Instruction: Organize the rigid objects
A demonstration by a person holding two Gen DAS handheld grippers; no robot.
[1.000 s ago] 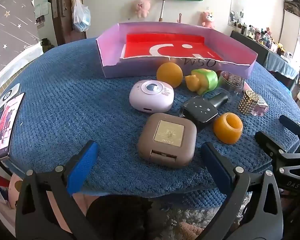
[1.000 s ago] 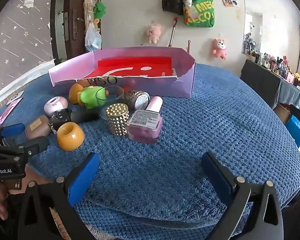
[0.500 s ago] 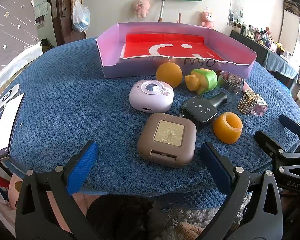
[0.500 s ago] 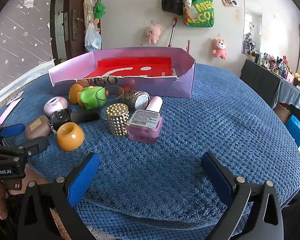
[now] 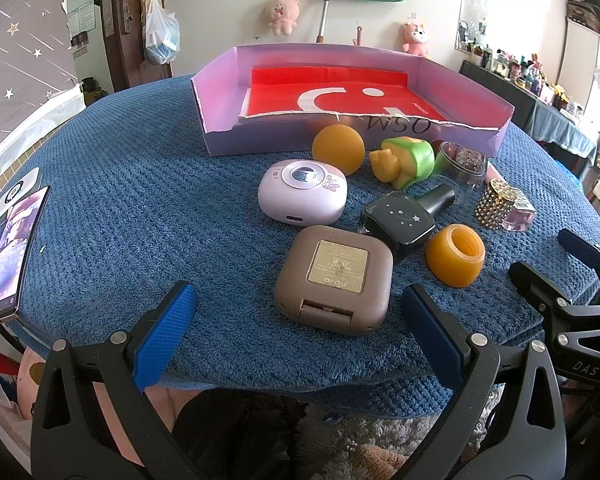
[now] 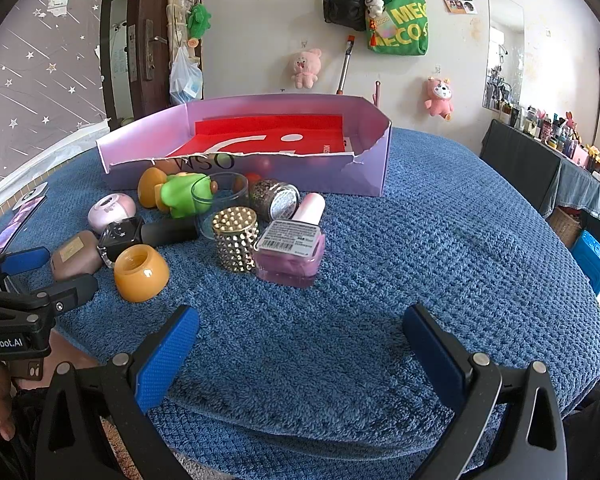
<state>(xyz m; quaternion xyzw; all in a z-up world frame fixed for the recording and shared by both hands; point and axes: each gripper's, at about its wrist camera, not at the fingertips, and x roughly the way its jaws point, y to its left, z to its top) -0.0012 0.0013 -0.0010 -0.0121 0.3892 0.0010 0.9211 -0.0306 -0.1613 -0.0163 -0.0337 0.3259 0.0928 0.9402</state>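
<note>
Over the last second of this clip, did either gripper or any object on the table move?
Almost nothing changed. Only the phone screen went white, then showed a picture again. The left gripper and right gripper stay open and empty; the brown case and box sit unmoved.

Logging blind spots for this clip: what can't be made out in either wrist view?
- Orange ball: mostly hidden behind the green toy in the right wrist view.
- Brown case label: print too small in both views.
- Glass jar contents: partly blocked by the green toy, left wrist view.
- Phone: cut off by the fisheye edge.
</note>
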